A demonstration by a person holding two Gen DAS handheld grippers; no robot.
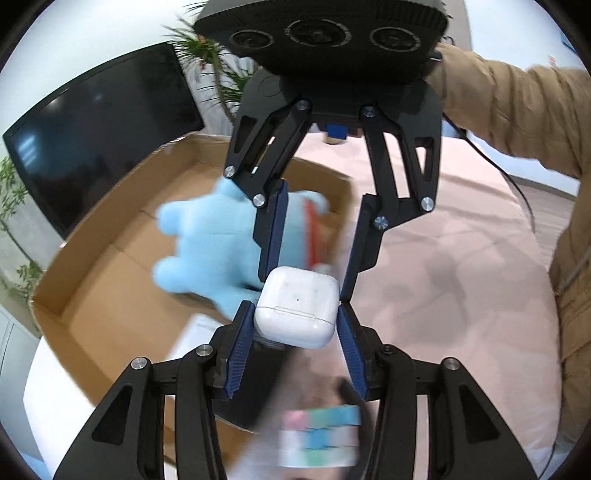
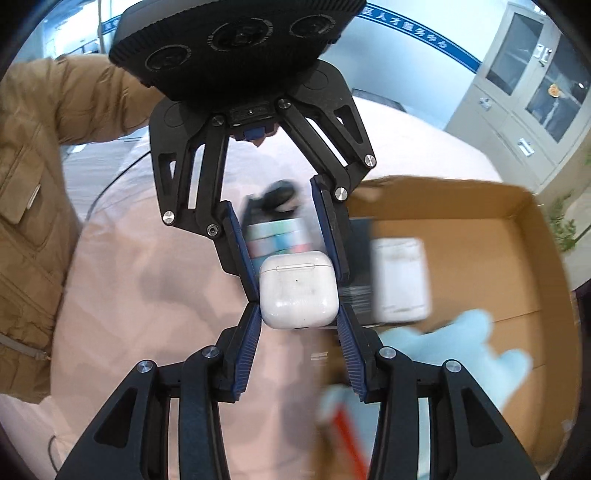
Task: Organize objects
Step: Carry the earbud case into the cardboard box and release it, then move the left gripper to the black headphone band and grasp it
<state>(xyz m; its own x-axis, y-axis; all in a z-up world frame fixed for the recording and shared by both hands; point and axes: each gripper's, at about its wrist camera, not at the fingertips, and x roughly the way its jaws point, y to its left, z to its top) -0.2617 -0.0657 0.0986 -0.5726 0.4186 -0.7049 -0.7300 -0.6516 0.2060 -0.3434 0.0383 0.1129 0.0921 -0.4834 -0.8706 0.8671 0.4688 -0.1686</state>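
Where box wall (image 1: 55, 317) ends, open tablecloth (image 1: 461, 295).

Blue wall band (image 2: 417, 35), seen from the right wrist view, carries white Chinese characters reading "区人才服务中心"; no other legible text noted

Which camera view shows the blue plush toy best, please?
The left wrist view shows the blue plush toy best: its body and stubby limbs lie over the cardboard box, blurred and partly behind tongs. The right wrist view shows only blurred blue limbs at its lower right edge.
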